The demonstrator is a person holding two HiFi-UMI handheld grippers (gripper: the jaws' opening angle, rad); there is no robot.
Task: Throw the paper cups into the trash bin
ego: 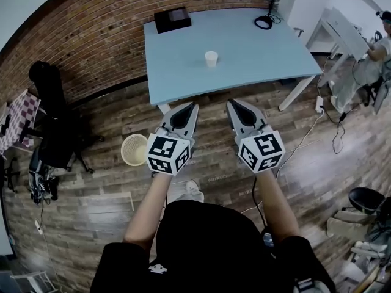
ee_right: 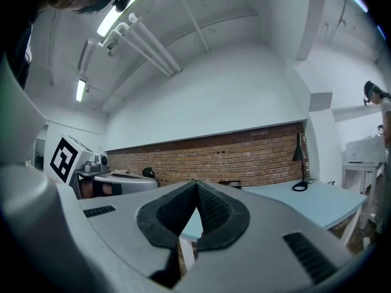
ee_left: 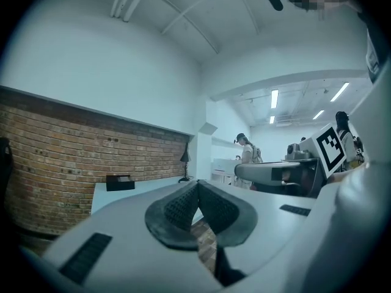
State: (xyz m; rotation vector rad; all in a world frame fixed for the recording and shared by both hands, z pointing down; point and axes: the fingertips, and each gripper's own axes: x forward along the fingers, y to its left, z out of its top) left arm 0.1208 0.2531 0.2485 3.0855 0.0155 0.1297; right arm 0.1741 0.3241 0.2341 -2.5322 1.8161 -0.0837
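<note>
Left hand-held gripper (ego: 193,106): jaws pressed together, nothing between them, pointing level towards the far bench (ego: 269,54); right hand-held gripper (ego: 231,103): likewise drawn shut and empty, side by side with the left one and apart from it; both hang over the wooden floor (ego: 110,194), short of the bench's near edge.

Paper cup (ego: 211,58): upright, alone near the middle of the bench, well apart from both grippers; only this one cup shows. Trash bin (ego: 134,149): on the floor, left of the left gripper and just beside it, open top facing up; contents cannot be made out. Black box (ego: 171,19) at the far left corner of the bench; desk lamp (ego: 266,11) at the far right; neither lies between the grippers and the cup.

Judged step: approach, no cup taken yet. Next move calls for one gripper to reach over the near edge, spread its jaws wider than the cup, come in level around the cup's wall, close lightly so the paper does not crush; then carry left and near to the bin.
</note>
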